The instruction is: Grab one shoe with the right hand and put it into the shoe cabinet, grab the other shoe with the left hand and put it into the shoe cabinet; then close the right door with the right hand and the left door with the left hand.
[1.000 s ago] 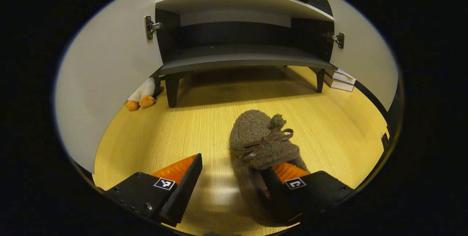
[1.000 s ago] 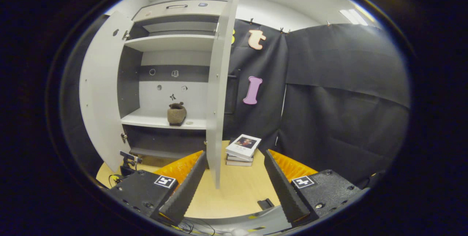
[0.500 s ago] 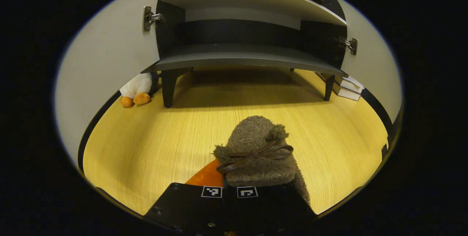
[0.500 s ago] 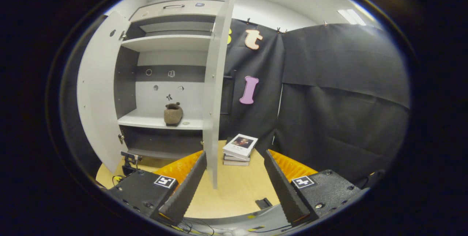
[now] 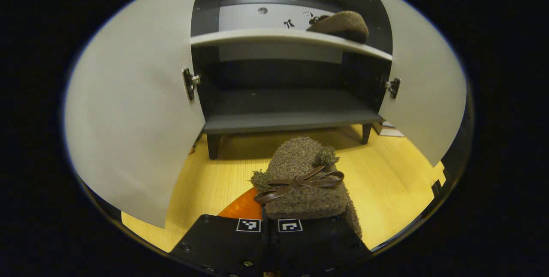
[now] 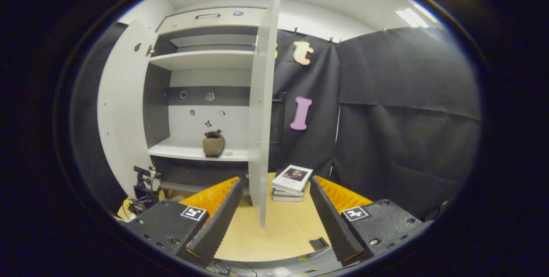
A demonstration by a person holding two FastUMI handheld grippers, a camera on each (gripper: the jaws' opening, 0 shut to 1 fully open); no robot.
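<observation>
**Second shoe gripped by left gripper; first shoe on cabinet shelf**

Left gripper view: the left gripper (image 5: 270,225) is seen closed, its two fingers brought together on the heel end of a brown fuzzy shoe (image 5: 300,178). The shoe is held with its toe pointing toward the shoe cabinet (image 5: 283,116), a brown ribbon bow on its upper. The wooden floor (image 5: 399,182) is seen below it. Both doors are swung wide: the left door (image 5: 133,109) and the right door (image 5: 422,92). The other shoe (image 5: 341,24) is seen resting on the white shelf (image 5: 257,37), toward its right end.

Right gripper view: the right gripper (image 6: 274,212) is seen with its fingers spread wide apart and nothing between them. The right door (image 6: 260,109) is presented edge-on just ahead. The shelved shoe (image 6: 213,144) is seen upright on the lower white shelf (image 6: 180,152). A stack of books (image 6: 291,182) lies on the floor just beside the door's lower edge.
</observation>
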